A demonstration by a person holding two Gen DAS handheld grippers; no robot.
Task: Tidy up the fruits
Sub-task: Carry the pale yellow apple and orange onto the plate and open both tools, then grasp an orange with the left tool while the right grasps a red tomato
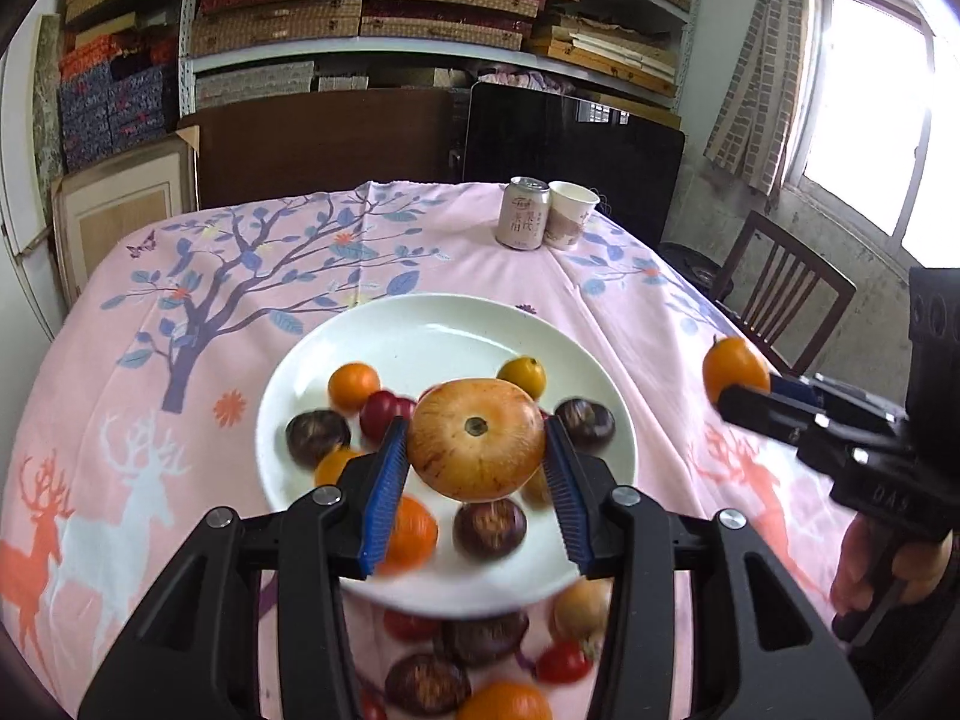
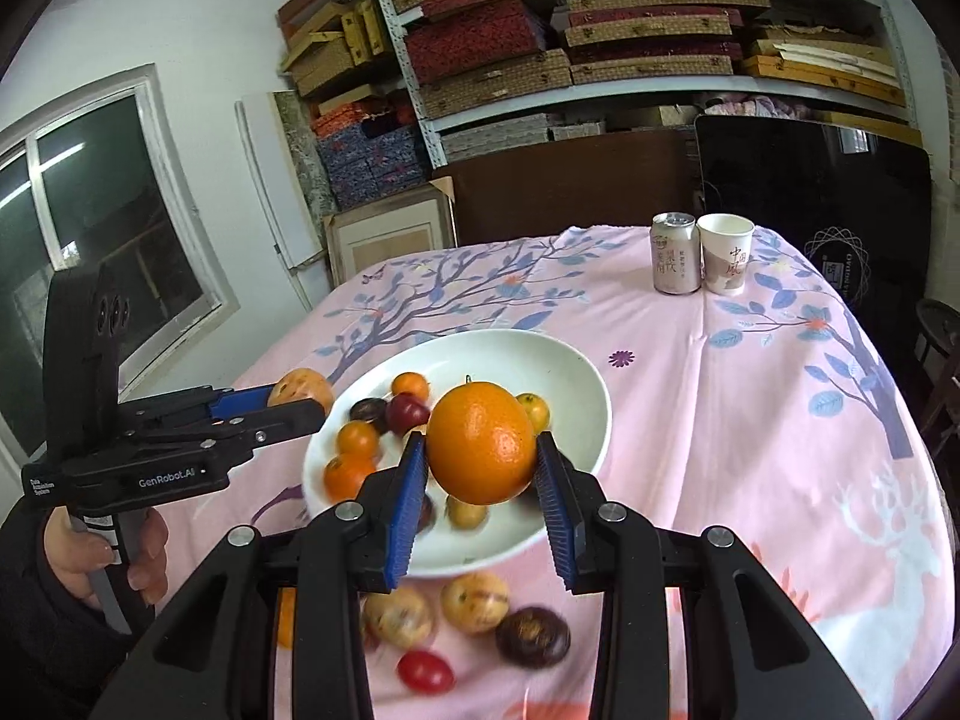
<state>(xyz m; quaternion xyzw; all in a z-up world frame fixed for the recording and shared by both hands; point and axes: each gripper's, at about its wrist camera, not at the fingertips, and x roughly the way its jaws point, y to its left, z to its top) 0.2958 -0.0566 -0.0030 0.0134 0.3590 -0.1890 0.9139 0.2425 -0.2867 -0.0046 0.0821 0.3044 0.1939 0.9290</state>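
Note:
My left gripper (image 1: 476, 480) is shut on a yellow-orange apple (image 1: 476, 438) and holds it above the white plate (image 1: 420, 324). My right gripper (image 2: 482, 480) is shut on a large orange (image 2: 482, 443) above the same plate (image 2: 576, 378). The plate holds several small fruits: oranges (image 1: 353, 385), dark purple fruits (image 1: 317, 437) and a red one (image 1: 379, 411). In the left wrist view the right gripper (image 1: 744, 399) shows at the right with the orange (image 1: 729, 363). In the right wrist view the left gripper (image 2: 294, 405) shows at the left with the apple (image 2: 297, 387).
Loose fruits lie on the pink tablecloth in front of the plate: yellow ones (image 2: 474, 603), a dark purple one (image 2: 533, 636), a red one (image 2: 426, 672). A can (image 2: 676, 252) and a paper cup (image 2: 726, 252) stand at the far edge. A chair (image 1: 780, 306) stands at the right.

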